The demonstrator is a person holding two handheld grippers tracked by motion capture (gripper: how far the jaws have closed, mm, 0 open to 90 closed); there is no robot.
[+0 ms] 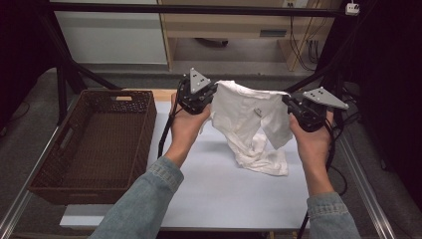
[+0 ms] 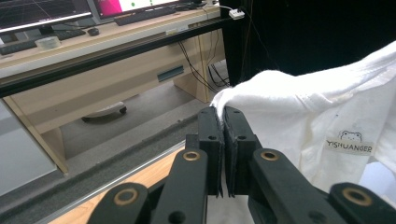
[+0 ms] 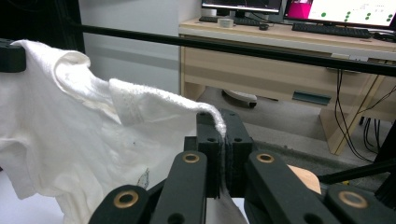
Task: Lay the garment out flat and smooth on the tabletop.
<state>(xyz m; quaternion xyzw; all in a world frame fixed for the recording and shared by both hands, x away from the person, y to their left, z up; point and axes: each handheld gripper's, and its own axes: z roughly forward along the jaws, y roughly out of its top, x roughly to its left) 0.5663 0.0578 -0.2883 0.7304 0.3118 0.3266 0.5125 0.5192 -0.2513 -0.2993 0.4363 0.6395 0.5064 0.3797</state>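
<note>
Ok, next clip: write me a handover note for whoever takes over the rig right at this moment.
Left gripper: jaws shut on one top corner of the white shirt.
Right gripper: jaws shut on the other top corner.
Shirt: held up and spread between the two, its lower part bunched on the table.
Basket: wicker, on the table's left side.
Done: shirt picked up by both corners.
Left: probably fold it or lay it flat, then perhaps into the basket.

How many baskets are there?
1: the brown woven basket sits at the table's left side, beside the left gripper holding the white shirt.
</note>
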